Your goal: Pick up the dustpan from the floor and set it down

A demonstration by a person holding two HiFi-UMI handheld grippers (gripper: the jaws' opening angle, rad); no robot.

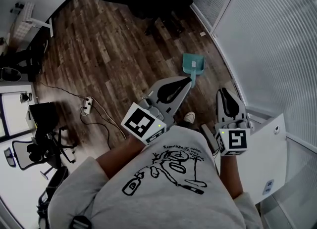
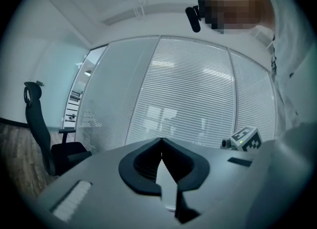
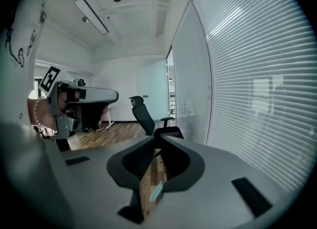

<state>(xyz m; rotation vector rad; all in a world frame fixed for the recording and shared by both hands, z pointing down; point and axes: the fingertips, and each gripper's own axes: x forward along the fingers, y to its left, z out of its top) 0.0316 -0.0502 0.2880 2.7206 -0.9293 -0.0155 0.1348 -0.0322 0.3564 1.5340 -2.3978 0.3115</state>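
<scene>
Two closed, empty: left hand-held gripper [image 2: 159, 141], right hand-held gripper [image 3: 160, 138]; teal dustpan [image 1: 194, 65] on floor [image 1: 99, 50]; advise opening jaws before closing on it.

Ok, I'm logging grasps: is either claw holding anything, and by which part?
Nothing is held. The left claw and right claw are both shut and empty; the teal dustpan lies untouched on the floor.

Grey black-printed T-shirt [image 1: 148, 193] — grey, marker-cubed left gripper [image 1: 190, 80] and right gripper [image 1: 222, 91].
</scene>
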